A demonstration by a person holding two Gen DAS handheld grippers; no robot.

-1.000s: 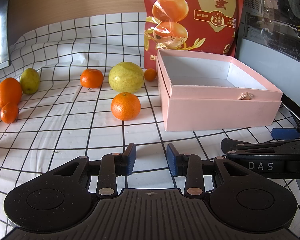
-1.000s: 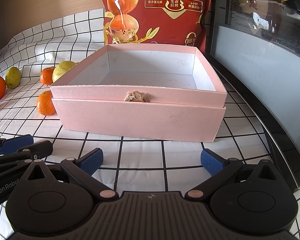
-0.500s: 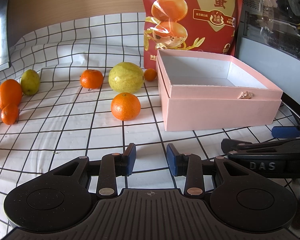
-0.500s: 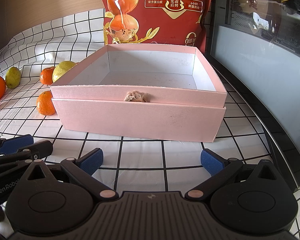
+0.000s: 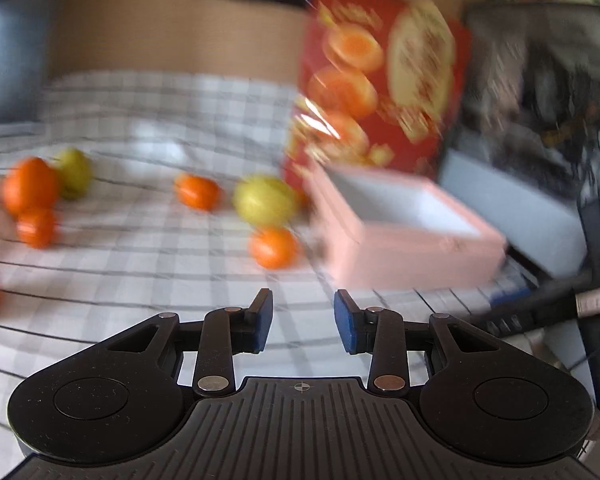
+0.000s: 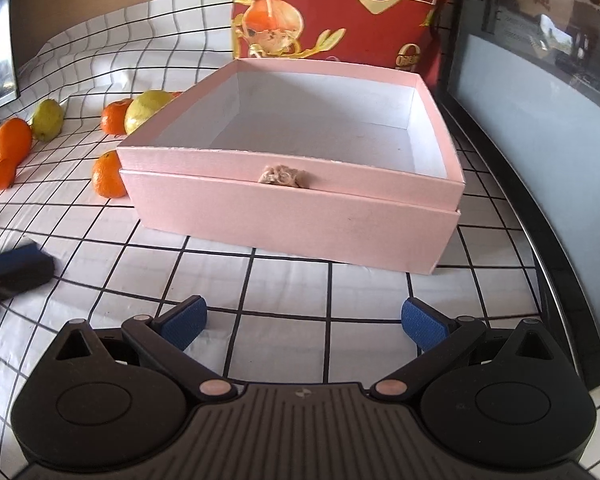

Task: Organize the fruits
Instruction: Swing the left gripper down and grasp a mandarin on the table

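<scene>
Fruits (image 5: pixel 274 247) lay scattered at ten o'clock of the empty pink box (image 6: pixel 292 204); left gripper (image 5: pixel 302 322) had just swung up, blurred, fingers slightly parted, empty; right gripper (image 6: pixel 303 322) wide, empty; picking imminent.

Checked tablecloth (image 6: pixel 300 288), pink box (image 6: pixel 292 216), oranges (image 6: pixel 107 176), yellow-green fruits (image 6: pixel 146 110), red bag (image 6: pixel 340 12)

Each black plastic two-finger gripper, the left one (image 5: pixel 302 322) and the right one (image 6: pixel 303 322), has a ribbed dark grey base across the lower frame, two round black discs at the lower corners, copper-coloured rivets on its linkage arms, and blue textured fingertip pads (image 6: pixel 423 325).
</scene>
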